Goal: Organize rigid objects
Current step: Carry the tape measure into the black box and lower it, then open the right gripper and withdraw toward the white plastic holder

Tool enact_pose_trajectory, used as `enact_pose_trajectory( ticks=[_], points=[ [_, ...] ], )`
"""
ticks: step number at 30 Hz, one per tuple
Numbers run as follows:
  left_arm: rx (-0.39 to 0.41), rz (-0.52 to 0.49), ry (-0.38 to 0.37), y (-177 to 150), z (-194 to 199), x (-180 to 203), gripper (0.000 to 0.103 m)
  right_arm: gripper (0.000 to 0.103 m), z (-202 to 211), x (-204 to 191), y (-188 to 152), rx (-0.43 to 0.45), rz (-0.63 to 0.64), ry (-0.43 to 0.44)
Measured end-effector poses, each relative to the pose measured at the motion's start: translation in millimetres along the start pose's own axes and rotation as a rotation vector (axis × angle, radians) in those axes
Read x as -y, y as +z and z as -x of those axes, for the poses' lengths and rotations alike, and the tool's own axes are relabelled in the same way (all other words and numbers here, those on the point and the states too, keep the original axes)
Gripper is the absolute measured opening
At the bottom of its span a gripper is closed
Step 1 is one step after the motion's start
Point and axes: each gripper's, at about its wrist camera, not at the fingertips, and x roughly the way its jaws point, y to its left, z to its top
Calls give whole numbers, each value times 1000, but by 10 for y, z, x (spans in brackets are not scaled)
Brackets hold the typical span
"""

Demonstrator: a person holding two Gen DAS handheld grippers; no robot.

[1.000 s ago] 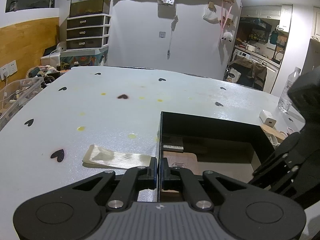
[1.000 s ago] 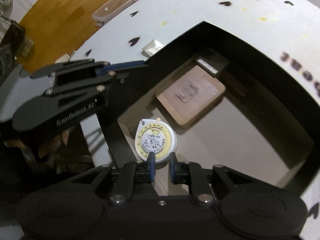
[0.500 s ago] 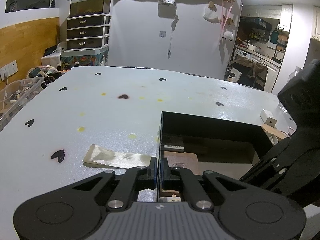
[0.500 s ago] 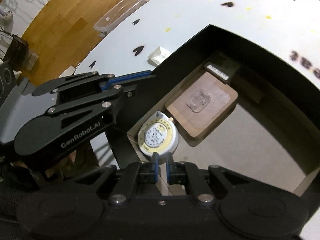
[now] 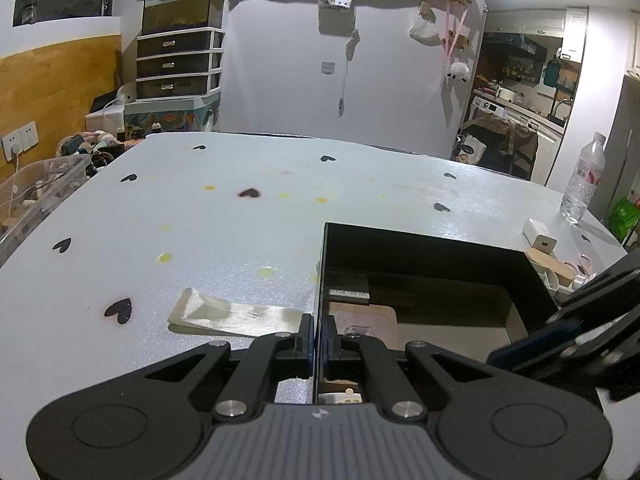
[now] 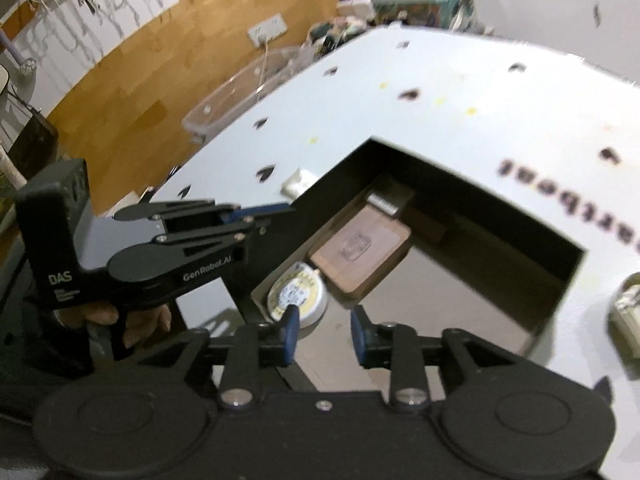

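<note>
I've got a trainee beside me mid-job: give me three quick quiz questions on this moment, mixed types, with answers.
1. True or false: the left gripper has its jaws shut on the wall of the black box.
2. Multiple choice: the round yellow-and-white disc lies A) on the table beside the box, B) in the box's near corner next to the brown pad, C) between the right gripper's jaws.
3. Fill in: the right gripper has its jaws ____.

Key: 1 true; 2 B; 3 open.
</note>
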Motion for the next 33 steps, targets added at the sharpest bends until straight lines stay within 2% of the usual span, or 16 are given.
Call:
enact_pose_trajectory(
  ticks=[1,3,7,9,13,15,17,26,33],
  points=[
    [0,0,1,1,3,1,3,39,58,0,-21,21,0,-8],
    [0,-1,3,1,6,4,3,52,129,-5,-34,59,-4,-17],
    [1,-2,5,-3,17,4,3,64,265,-25,-94,146,-5,-57],
    [0,-1,4,-5,18,4,3,76,309,-41,-136,177,2,-72],
    [-1,-2,6,-10,27,5,3,88,384,-67,-231,237,14,-105],
    [-1,-1,6,-10,27,5,3,100,415,-78,-279,262,19,-115],
    [-1,-2,6,-11,28,6,3,103,446,-91,-333,293,28,-130],
    [-4,-3,9,-14,28,7,3,103,559,-41,-598,408,18,-203],
    [-6,-4,12,-25,22,-1,3,103,657,211,-785,458,-95,-278]
  ],
)
